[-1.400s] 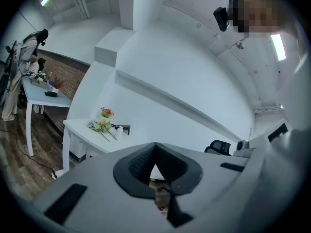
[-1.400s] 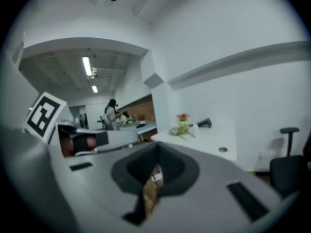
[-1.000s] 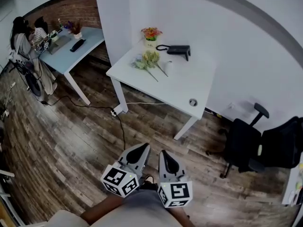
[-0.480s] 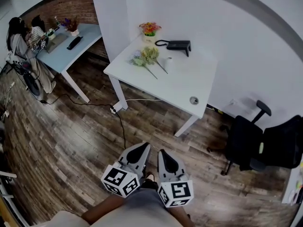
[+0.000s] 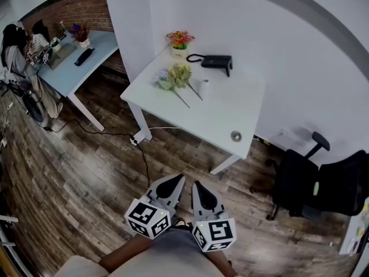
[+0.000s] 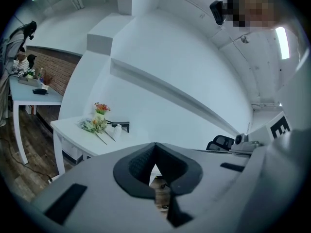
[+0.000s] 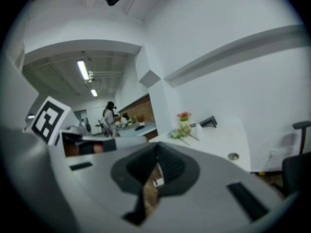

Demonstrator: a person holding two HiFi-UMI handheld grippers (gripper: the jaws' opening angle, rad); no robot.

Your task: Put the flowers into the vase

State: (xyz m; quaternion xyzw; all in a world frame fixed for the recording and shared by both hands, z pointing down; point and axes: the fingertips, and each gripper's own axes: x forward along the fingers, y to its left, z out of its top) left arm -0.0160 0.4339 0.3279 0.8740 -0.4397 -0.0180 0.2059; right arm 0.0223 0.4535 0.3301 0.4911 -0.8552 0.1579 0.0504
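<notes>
On the white table (image 5: 222, 111) lie loose flowers (image 5: 172, 77) with long stems, greenish and pale purple. Beside them stands a small white vase (image 5: 204, 88). A pot of orange flowers (image 5: 180, 40) stands at the table's far corner. In the left gripper view the loose flowers (image 6: 94, 125) and the vase (image 6: 116, 130) show far ahead; the right gripper view has the loose flowers (image 7: 180, 134) small in the distance. My left gripper (image 5: 174, 180) and right gripper (image 5: 199, 187) hang side by side over the wood floor, well short of the table, both shut and empty.
A black desk phone (image 5: 218, 61) sits at the table's back. A round cable grommet (image 5: 235, 135) marks its near right corner. A black office chair (image 5: 300, 183) stands at the right. At the left are a blue table (image 5: 75, 62), a seated person (image 5: 17, 45) and a floor cable (image 5: 109, 134).
The view has moved forward towards the white table, which now sits a little further left and larger in the head view. Both grippers stay shut, side by side.
</notes>
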